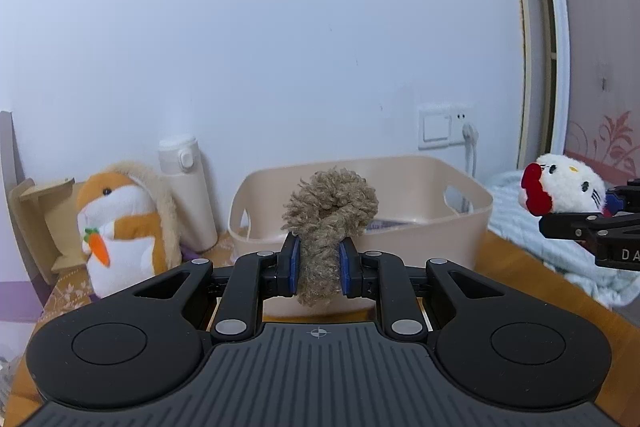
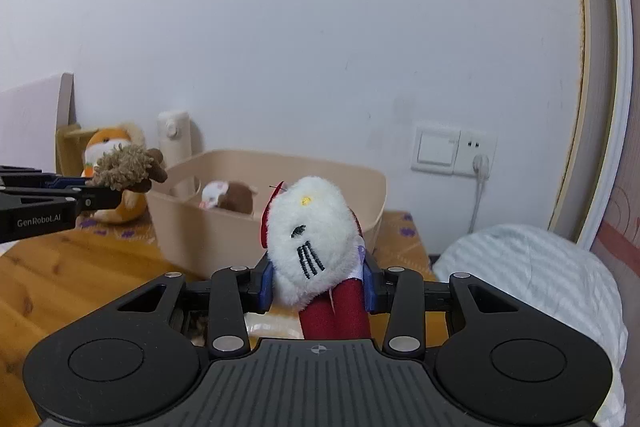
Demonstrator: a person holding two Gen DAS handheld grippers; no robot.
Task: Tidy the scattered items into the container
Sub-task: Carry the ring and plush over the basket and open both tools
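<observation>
White wall behind a wooden tabletop [image 2: 80, 267]. Curly tan plush toy [image 1: 326, 227] clamped in left gripper [image 1: 319, 261]; white cat plush [image 2: 310, 247], red legs dangling, clamped in right gripper [image 2: 318, 285]. Both held above the table, short of the beige bin [image 2: 264, 223]. Bin top open, one plush already inside. Both grippers tilt slightly downward.
</observation>
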